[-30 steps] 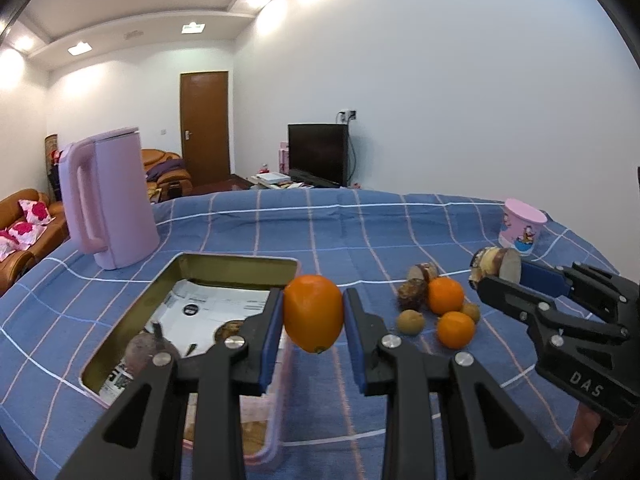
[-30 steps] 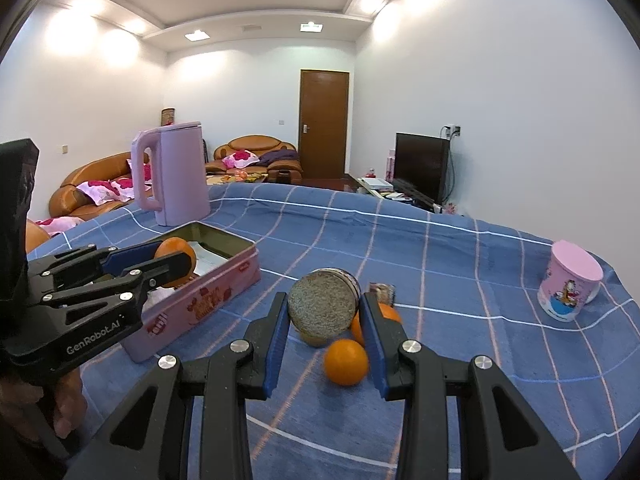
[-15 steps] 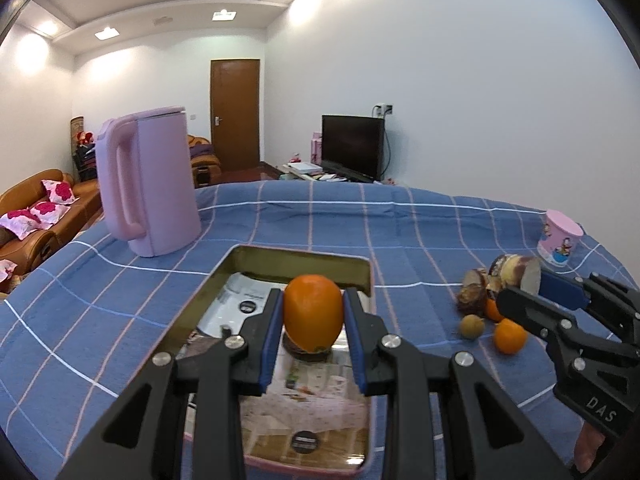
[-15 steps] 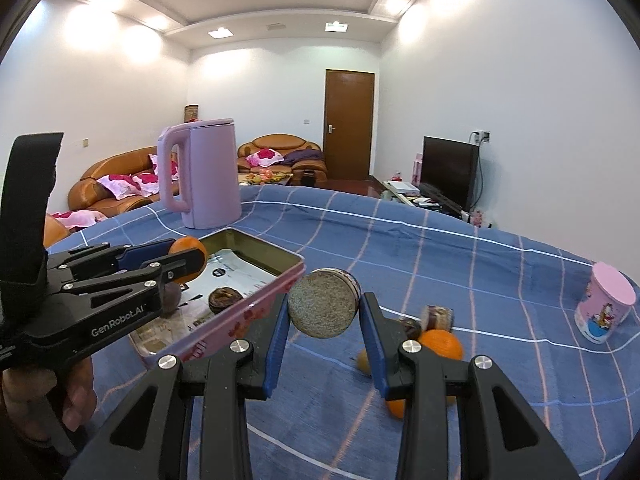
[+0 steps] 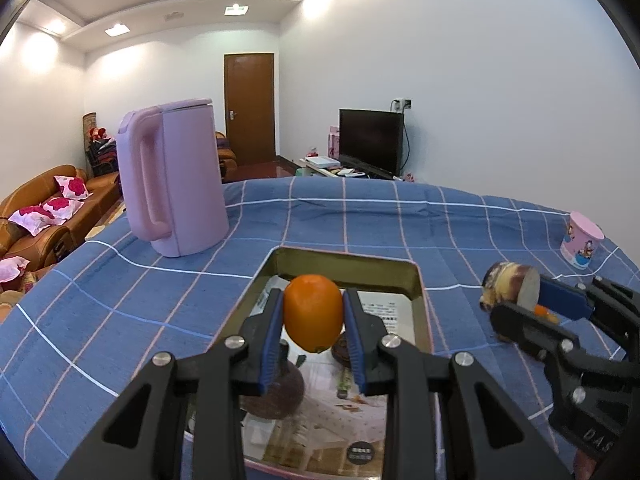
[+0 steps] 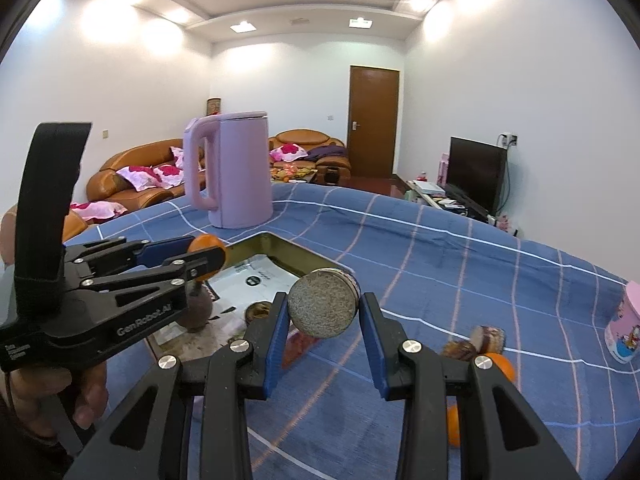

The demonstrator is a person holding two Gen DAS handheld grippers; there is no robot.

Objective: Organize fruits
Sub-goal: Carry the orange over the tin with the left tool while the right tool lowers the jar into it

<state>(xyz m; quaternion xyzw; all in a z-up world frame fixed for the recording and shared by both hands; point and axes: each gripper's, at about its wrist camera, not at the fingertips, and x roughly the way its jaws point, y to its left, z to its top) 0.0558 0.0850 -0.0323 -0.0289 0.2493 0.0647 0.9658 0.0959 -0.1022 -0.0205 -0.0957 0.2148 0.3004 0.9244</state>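
Observation:
My left gripper (image 5: 314,322) is shut on an orange (image 5: 314,312) and holds it above the open metal tin (image 5: 344,266). The tin holds a dark round fruit (image 5: 276,394) and a small brown one (image 5: 340,350) on printed paper. My right gripper (image 6: 323,312) is shut on a cut brown fruit (image 6: 323,309), cut face toward the camera, just right of the tin's rim (image 6: 304,254). In the left wrist view that fruit (image 5: 510,286) hangs right of the tin. Oranges (image 6: 500,364) and brown fruit pieces (image 6: 486,338) lie on the blue cloth at the right.
A tall pink kettle (image 5: 172,178) stands on the blue checked tablecloth behind and left of the tin. A pink cartoon cup (image 5: 580,238) stands at the far right of the table. Sofas, a door and a TV are beyond the table.
Both grippers moved left with their fruit. The orange now hangs over the middle of the tin, and the cut fruit has come up to the tin's right rim.

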